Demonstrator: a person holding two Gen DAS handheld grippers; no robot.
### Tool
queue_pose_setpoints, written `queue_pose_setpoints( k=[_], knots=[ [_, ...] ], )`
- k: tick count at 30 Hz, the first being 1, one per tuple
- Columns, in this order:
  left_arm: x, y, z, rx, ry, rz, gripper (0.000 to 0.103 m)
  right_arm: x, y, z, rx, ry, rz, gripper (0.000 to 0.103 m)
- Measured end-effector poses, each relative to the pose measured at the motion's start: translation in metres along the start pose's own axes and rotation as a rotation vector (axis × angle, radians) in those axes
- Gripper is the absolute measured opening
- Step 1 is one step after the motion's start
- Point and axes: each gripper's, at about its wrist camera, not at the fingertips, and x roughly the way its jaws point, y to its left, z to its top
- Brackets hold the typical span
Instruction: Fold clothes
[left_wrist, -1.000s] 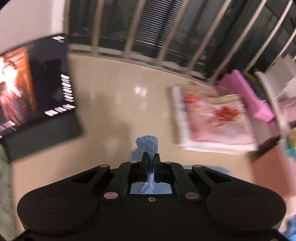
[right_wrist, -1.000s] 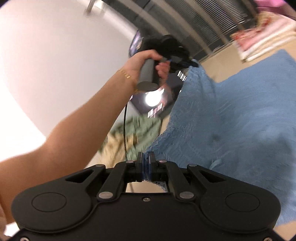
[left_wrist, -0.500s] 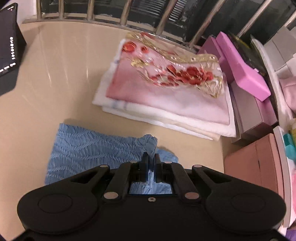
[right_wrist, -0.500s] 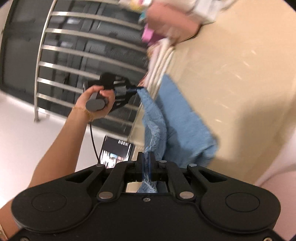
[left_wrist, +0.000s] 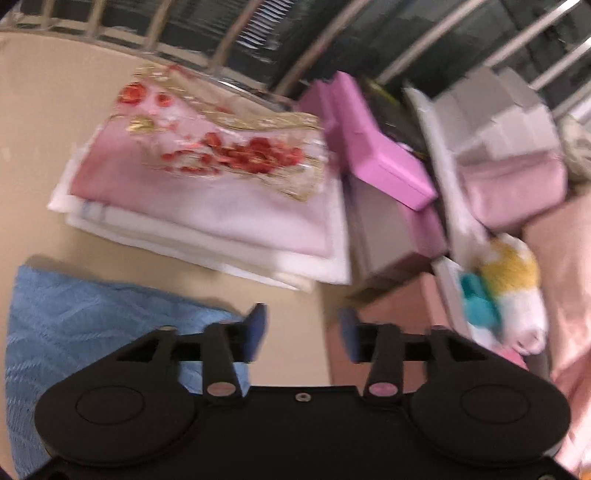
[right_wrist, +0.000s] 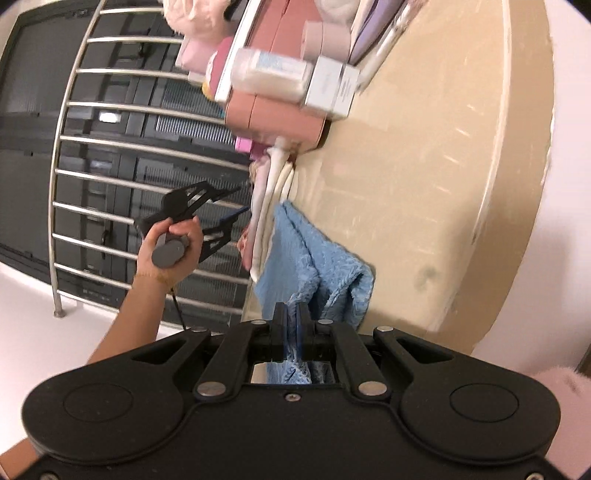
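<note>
A light blue knitted cloth (left_wrist: 92, 325) lies on the beige table, folded over itself, at the lower left of the left wrist view. My left gripper (left_wrist: 303, 328) hovers just right of the cloth's edge; its jaws are opening and nothing is between them. In the right wrist view the same blue cloth (right_wrist: 317, 266) hangs in folds from my right gripper (right_wrist: 291, 317), which is shut on its near edge. A hand (right_wrist: 173, 243) holds the left gripper (right_wrist: 240, 203) above the cloth's far end, apart from it.
A stack of folded pink and white cloths (left_wrist: 207, 199) lies just beyond the blue cloth. Pink boxes (left_wrist: 376, 155) and a crowded tray of soft items (left_wrist: 509, 295) fill the right side. A metal railing (right_wrist: 110, 147) stands behind the round table's rim (right_wrist: 498, 184).
The left gripper has let go of the blue cloth's corner and its jaws have spread. The cloth has dropped onto the table. Both grippers have come lower; the right one has rolled.
</note>
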Motion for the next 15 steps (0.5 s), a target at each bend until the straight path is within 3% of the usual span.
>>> queue_pose_setpoints(
  k=[4,7,9,11,14,15],
  knots=[
    [-0.014,-0.011,-0.021,0.193,0.022,0.014,0.068,0.008,0.002,0.009,-0.032,0.032,-0.022,0.007],
    [-0.023,-0.009,-0.049,0.348,0.084,0.033,0.07,0.014,0.007,0.017,-0.093,0.091,-0.043,0.009],
    [-0.025,-0.006,-0.07,0.419,0.139,0.016,0.07,0.017,0.011,0.019,-0.135,0.115,-0.071,0.016],
    [-0.024,-0.002,-0.088,0.475,0.183,0.017,0.07,0.022,0.017,0.02,-0.191,0.149,-0.103,0.015],
    [-0.028,0.001,-0.106,0.51,0.174,0.04,0.07,0.033,0.032,0.017,-0.298,0.211,-0.157,0.018],
    [-0.03,0.003,-0.107,0.496,0.169,0.032,0.07,0.036,0.038,0.017,-0.33,0.231,-0.164,0.009]
  ],
)
